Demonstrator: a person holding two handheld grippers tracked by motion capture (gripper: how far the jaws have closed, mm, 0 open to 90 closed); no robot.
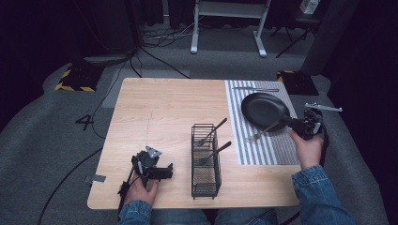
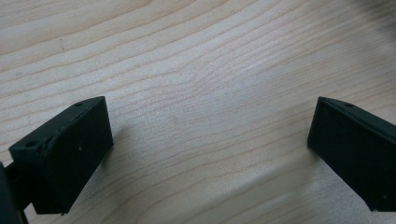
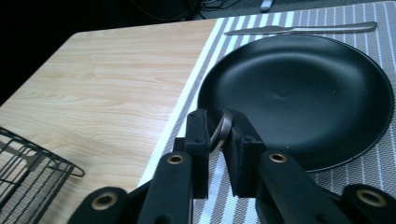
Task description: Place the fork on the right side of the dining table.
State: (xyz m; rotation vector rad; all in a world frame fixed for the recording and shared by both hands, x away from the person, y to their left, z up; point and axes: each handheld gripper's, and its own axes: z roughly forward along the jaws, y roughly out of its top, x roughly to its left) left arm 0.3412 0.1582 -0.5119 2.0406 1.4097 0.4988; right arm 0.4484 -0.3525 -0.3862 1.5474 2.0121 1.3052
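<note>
Right claw (image 3: 219, 140): its two jaws pinch the thin handle end of a fork (image 1: 261, 132).
Fork place: on the striped mat (image 1: 270, 150), just beside the black plate (image 1: 264, 110), prongs toward the wire basket (image 1: 205, 161).
Handling: I think light, stiff, smooth metal, so it may turn in the grip; better to hold mid-handle.
Left claw (image 2: 210, 140): spread wide and empty, low over the table (image 1: 159, 112).

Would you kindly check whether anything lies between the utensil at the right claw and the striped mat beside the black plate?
Nothing visible does. The utensil, its handle between the right claw's jaws, reaches the bare striped mat beside the black plate; the knife lies beyond the plate and the wire basket stands apart.
</note>
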